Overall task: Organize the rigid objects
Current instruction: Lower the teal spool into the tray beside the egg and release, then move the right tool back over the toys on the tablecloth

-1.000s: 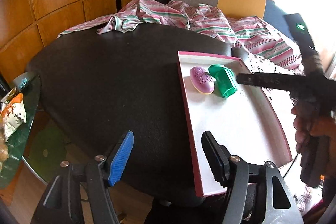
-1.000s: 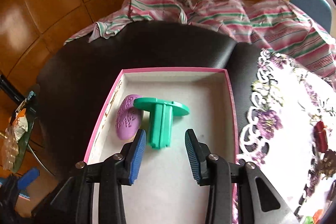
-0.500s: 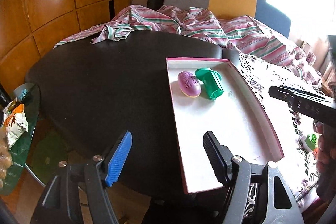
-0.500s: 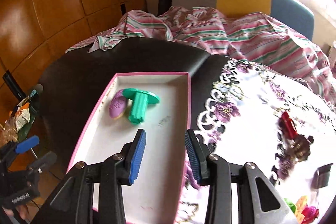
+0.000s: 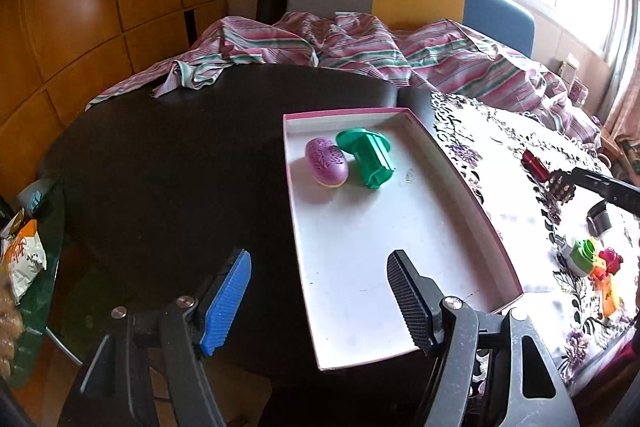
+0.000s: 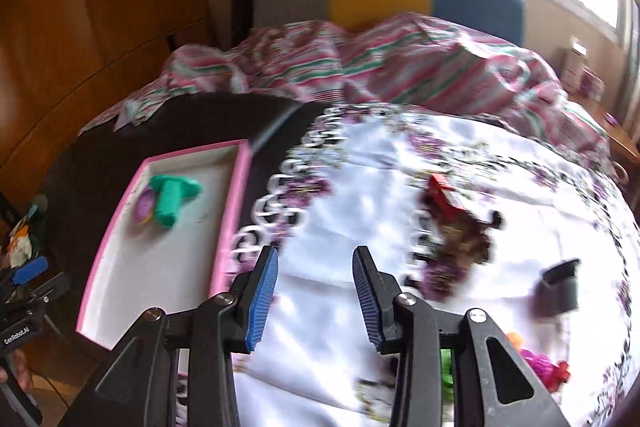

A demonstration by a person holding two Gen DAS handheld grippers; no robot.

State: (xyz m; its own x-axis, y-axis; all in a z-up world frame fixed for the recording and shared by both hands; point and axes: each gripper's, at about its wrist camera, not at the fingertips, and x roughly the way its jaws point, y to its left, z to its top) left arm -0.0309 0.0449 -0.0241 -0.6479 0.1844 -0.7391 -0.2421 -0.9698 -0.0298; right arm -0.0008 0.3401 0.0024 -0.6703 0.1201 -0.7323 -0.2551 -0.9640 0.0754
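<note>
A: What are the grippers doing?

B: The left gripper (image 5: pixel 320 291) is hanging with its jaws spread and nothing between them, straddling the near left edge of the pink-rimmed tray (image 5: pixel 460 167). The right gripper (image 6: pixel 316 291) is also standing apart and empty, over the floral tablecloth (image 6: pixel 360 187); its view is blurring.

A: And the objects?

B: In the left view, a purple oval case (image 5: pixel 326 161) and a green stand (image 5: pixel 370 159) are lying touching each other in the tray's far end, at about twelve o'clock from the left gripper. At three o'clock, on the cloth, a red cylinder (image 5: pixel 534 163), a dark ornament (image 5: pixel 560 187), a black clip (image 5: pixel 599 221) and small colourful toys (image 5: pixel 592 259) are sitting well apart from the tray.

A: Behind it all?

B: A striped sheet (image 5: pixel 340 47) is lying bunched beyond the black table (image 5: pixel 160 167).
</note>
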